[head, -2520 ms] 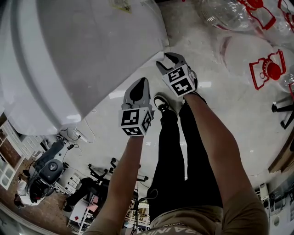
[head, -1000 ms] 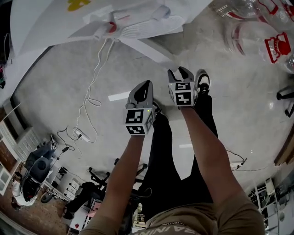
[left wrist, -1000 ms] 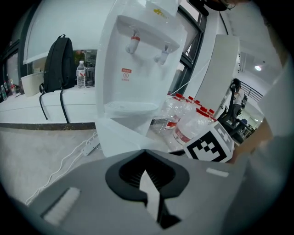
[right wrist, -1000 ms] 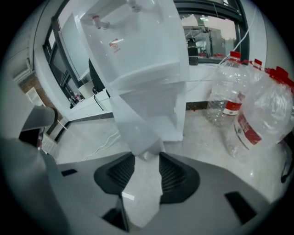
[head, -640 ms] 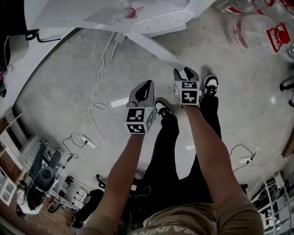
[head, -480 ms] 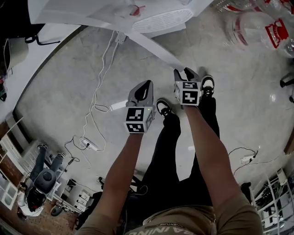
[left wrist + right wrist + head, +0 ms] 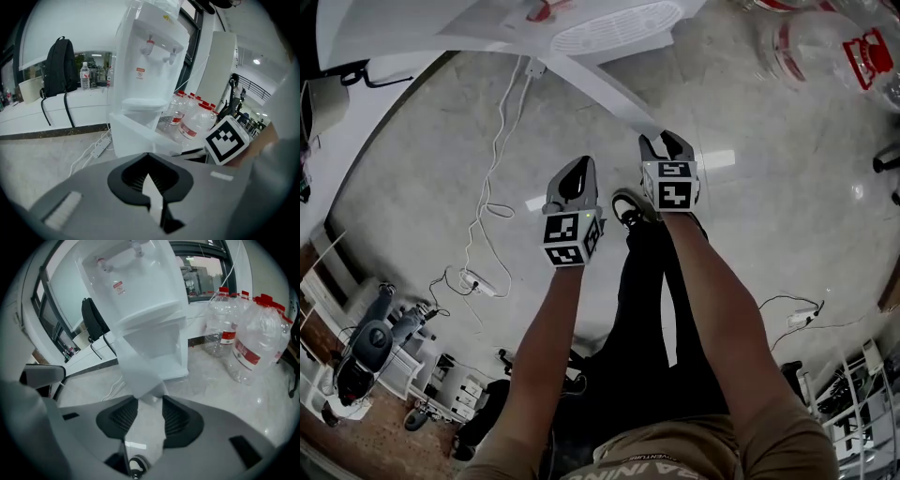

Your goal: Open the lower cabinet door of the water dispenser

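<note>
White glossy plastic water dispenser (image 7: pixel 441 23) sits at the top of the head view, cut off by the frame, with a round ribbed drip grille. Lower cabinet door (image 7: pixel 605 94) is swung open, a thin flat white panel running out over the floor (image 7: pixel 412 150), which is polished grey stone with glare. Right gripper (image 7: pixel 664 142) is at the door's free end; the right gripper view shows its ribbed black pads clamped on either face of that edge at the tips, with only the door's corner visible. Left gripper (image 7: pixel 577 169), grey moulded shell, has its jaws together on nothing and hangs beside the door, not touching it. The gripper views show the dispenser's front with two taps and a red label, unseen from the head. They also show clear water bottles (image 7: pixel 253 333) with red caps and a black backpack (image 7: pixel 61 61) on a ledge. White cable (image 7: pixel 492 187) loops on the floor. Cabinet interior is hidden in every view.
</note>
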A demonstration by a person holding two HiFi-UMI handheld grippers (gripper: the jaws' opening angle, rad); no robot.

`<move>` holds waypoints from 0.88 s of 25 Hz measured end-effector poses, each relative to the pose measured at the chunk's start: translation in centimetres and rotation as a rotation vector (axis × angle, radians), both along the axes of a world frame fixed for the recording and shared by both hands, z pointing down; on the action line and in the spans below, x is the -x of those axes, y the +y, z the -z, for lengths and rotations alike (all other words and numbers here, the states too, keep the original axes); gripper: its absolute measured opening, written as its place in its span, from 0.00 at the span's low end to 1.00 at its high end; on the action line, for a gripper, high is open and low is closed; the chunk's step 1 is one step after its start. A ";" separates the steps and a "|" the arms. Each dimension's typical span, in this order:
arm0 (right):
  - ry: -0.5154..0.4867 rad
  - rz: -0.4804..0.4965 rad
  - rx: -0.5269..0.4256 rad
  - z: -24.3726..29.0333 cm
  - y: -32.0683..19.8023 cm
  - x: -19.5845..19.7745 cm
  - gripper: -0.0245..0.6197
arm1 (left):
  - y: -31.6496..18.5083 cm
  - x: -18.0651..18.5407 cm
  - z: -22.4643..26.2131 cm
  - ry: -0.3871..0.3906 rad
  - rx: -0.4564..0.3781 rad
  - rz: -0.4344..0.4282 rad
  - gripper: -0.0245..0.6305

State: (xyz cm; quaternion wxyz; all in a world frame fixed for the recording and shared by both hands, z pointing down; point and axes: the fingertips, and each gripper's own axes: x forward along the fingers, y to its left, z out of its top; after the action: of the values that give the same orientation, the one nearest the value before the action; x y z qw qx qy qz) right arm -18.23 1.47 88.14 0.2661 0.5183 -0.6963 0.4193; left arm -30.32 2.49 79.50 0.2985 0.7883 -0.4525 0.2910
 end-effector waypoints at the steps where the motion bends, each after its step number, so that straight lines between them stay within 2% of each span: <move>1: -0.004 0.014 0.004 0.1 0.0 0.0 0.30 | 0.0 -0.3 0.3 0.000 0.003 0.015 0.04; 7: -0.011 0.036 0.077 0.2 0.7 0.2 0.30 | 0.1 -3.0 3.7 -0.029 -0.037 -0.057 0.04; 12: -0.014 0.018 0.107 0.2 0.6 0.7 0.30 | -1.4 -3.5 4.9 -0.023 -0.068 -0.057 0.04; 16: -0.011 -0.003 0.104 0.1 1.3 1.5 0.30 | -1.4 -2.9 4.5 -0.006 -0.066 -0.052 0.04; 22: -0.013 -0.019 0.111 0.1 2.9 4.4 0.30 | -0.6 -0.1 3.6 0.036 -0.034 -0.030 0.04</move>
State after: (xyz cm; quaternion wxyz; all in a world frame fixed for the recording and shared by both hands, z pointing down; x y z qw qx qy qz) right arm -22.59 4.32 88.02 0.2857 0.5068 -0.6687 0.4630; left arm -30.27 1.85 75.87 0.2887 0.8051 -0.4402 0.2732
